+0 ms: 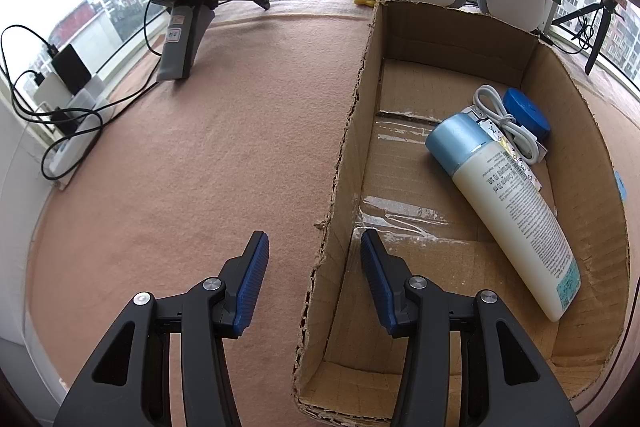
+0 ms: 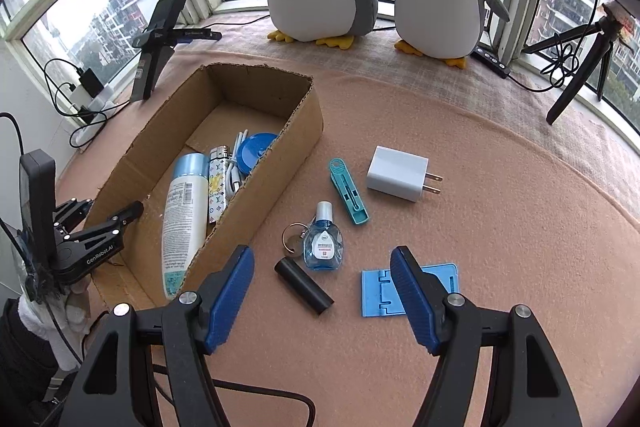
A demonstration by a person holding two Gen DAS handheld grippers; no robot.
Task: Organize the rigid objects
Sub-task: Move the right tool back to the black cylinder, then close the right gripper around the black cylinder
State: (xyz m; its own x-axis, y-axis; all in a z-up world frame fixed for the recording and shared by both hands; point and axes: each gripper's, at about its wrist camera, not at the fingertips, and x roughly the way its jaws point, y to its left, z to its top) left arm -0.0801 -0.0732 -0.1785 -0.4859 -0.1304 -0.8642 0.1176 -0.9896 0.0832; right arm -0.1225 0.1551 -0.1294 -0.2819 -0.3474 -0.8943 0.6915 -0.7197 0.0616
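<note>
Our right tool [image 2: 322, 291] hangs spread wide and empty over the loose items on the tabletop [image 2: 500, 267]: a black cylinder [image 2: 303, 285], a small blue eye-drop bottle [image 2: 323, 245] with a key ring [image 2: 292, 237] touching it, a teal clip-like piece [image 2: 347, 191], a white plug adapter [image 2: 398, 174] and a flat blue hinged stand [image 2: 380, 293]. The cylinder lies between our jaws, so we judge it the likely next pick. It is round and smooth (and could roll), so an off-centre close may squirt it out against the bottle just beside it. The right pad also overlaps the blue stand, which we might snag along with it.

Our left tool [image 1: 315, 269] is likewise wide and empty, straddling the torn near wall of the cardboard box [image 1: 352, 131]; a careless move could catch that wall and drag the box.

Only the right wrist view shows the unsorted items. Only the left wrist view shows the bare box floor, beside the lotion bottle [image 1: 512, 203], white cable [image 1: 506, 121] and blue round case [image 1: 526, 113].
</note>
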